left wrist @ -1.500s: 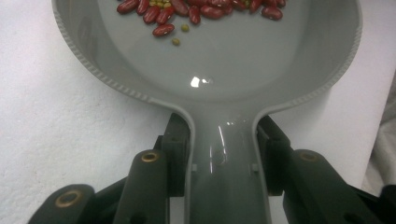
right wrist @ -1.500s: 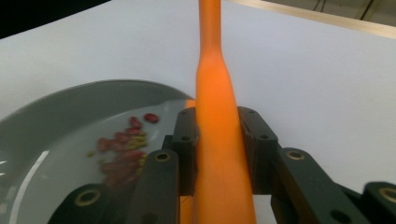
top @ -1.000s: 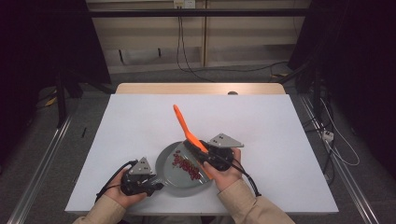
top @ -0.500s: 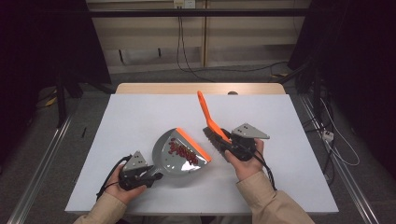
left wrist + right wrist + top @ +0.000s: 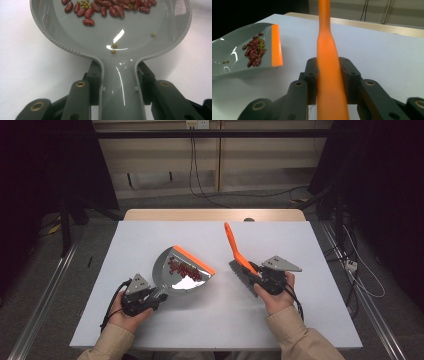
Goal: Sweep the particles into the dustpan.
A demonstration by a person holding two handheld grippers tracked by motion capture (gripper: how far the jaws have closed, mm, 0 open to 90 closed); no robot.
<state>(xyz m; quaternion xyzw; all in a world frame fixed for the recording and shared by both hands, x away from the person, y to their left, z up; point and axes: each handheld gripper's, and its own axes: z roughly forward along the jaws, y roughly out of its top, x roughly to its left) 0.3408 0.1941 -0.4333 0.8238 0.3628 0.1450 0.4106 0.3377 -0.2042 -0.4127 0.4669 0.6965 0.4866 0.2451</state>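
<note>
On the white table (image 5: 150,330), grey dustpan (image 5: 182,270) being gripped by its handle in the closed left gripper (image 5: 152,296), red beans (image 5: 181,267) being carried near its orange lip, orange brush (image 5: 239,257) being clamped in the closed right gripper (image 5: 257,281), well apart from the dustpan.

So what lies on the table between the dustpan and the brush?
Nothing: in the high view, bare white table separates the dustpan from the brush.
</note>
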